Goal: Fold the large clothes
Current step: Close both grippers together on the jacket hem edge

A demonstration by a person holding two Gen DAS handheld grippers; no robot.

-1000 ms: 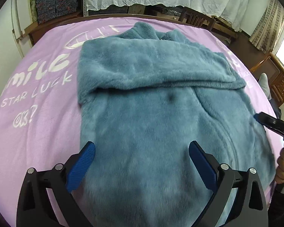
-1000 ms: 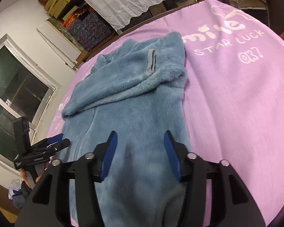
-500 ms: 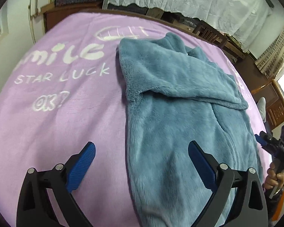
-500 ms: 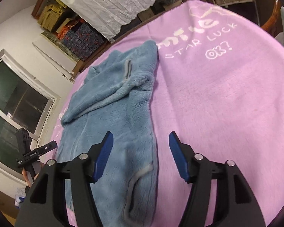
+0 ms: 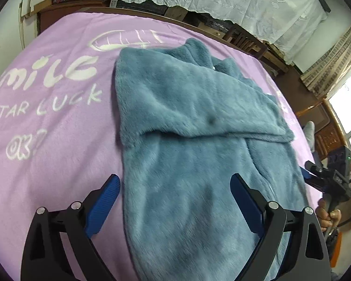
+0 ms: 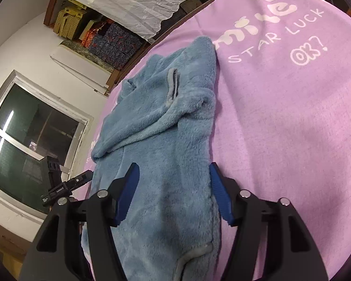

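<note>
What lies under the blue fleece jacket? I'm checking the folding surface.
The blue fleece jacket lies on a purple blanket with white lettering. Whatever the jacket covers is hidden.

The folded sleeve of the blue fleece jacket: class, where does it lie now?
In the left wrist view the folded sleeve lies across the upper part of the blue fleece jacket, on the purple blanket, right of the white "STAR LUCK" lettering.

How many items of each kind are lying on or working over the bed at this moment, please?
Fluffy blue-grey fleece garment: 1
Lilac printed plush blanket: 1
Black gripper with blue pads: 2, the left gripper and the right gripper, both open
Total: 4
</note>
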